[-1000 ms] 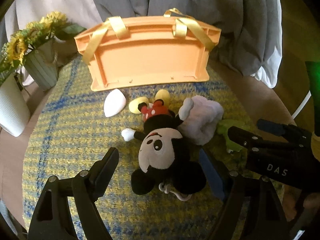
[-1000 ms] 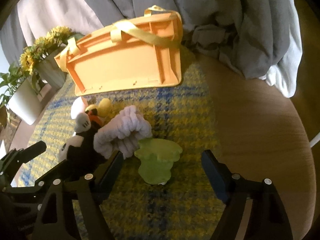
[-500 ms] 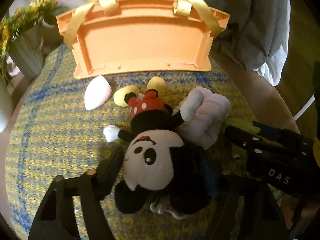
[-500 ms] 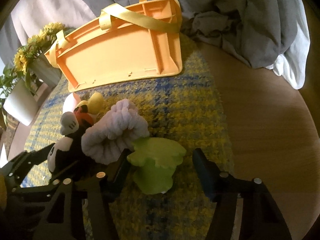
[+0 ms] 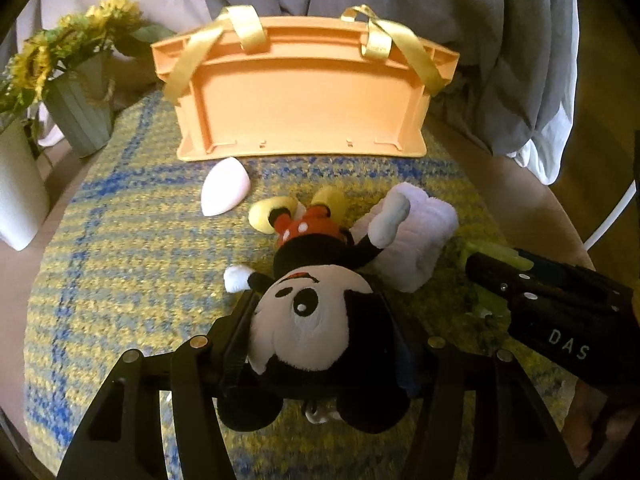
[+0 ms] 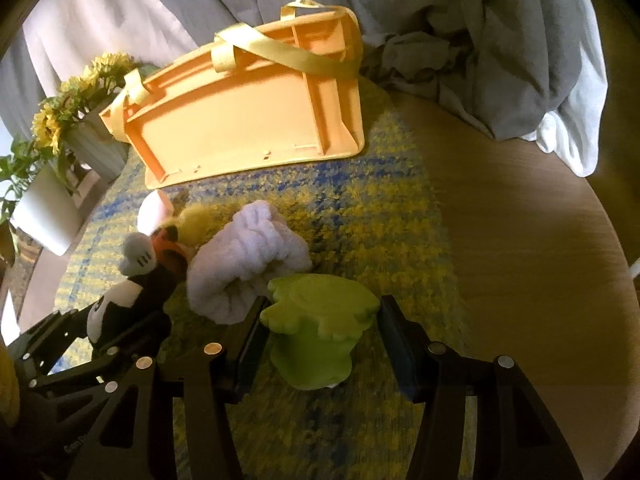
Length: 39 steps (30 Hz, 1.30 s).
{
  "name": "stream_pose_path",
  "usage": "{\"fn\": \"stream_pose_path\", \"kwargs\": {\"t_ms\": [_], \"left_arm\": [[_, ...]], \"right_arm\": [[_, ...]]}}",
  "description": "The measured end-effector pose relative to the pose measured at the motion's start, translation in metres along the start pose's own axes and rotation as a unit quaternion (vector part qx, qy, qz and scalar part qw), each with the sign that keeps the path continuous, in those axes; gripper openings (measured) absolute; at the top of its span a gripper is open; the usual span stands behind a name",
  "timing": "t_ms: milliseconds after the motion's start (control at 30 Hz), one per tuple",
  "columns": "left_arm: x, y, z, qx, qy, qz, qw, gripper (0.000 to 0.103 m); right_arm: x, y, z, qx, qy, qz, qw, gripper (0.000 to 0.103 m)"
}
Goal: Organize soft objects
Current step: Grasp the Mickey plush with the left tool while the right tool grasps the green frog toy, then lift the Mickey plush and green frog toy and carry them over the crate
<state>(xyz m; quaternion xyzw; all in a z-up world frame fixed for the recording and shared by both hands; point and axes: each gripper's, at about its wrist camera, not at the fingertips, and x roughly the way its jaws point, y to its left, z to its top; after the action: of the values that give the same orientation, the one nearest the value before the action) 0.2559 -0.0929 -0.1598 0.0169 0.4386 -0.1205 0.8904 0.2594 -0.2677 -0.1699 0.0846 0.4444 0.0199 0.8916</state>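
Grey drapery [image 5: 420,4] behind wooden table [image 6: 520,220].

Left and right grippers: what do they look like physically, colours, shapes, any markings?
Both the left gripper and right gripper are matte black, with angular cut-out linkage arms, silver rivets and flat fingers faced with bluish pads. White "DAS" lettering marks the right gripper's side. No cables or sleeves visible.

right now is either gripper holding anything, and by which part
The left gripper clamps the mouse plush by its head; the right gripper brackets the green toy, not gripping.

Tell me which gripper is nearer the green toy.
Right. The right gripper straddles the green toy; the left gripper is off to its left, around the mouse plush.
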Motion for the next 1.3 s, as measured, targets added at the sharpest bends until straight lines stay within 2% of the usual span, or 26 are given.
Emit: {"fn": "stream_pose_path", "kwargs": {"t_ms": [167, 567, 900, 1300], "left_arm": [[-0.02, 0.002, -0.001, -0.011, -0.018, 0.0, 0.9998, 0.059], [-0.076, 0.009, 0.009, -0.033, -0.091, -0.001, 0.9953, 0.059], [-0.104, 0.016, 0.026, -0.027, -0.141, 0.006, 0.9896, 0.059], [-0.13, 0.035, 0.057, -0.007, -0.194, -0.009, 0.9809, 0.059]], "right_arm": [[-0.022, 0.002, 0.001, 0.001, -0.019, 0.005, 1.0, 0.056], [-0.079, 0.026, 0.014, -0.02, -0.086, 0.025, 0.996, 0.056], [-0.106, 0.041, 0.03, -0.026, -0.129, 0.032, 0.991, 0.056], [-0.131, 0.063, 0.051, -0.017, -0.185, 0.027, 0.982, 0.056]]}}
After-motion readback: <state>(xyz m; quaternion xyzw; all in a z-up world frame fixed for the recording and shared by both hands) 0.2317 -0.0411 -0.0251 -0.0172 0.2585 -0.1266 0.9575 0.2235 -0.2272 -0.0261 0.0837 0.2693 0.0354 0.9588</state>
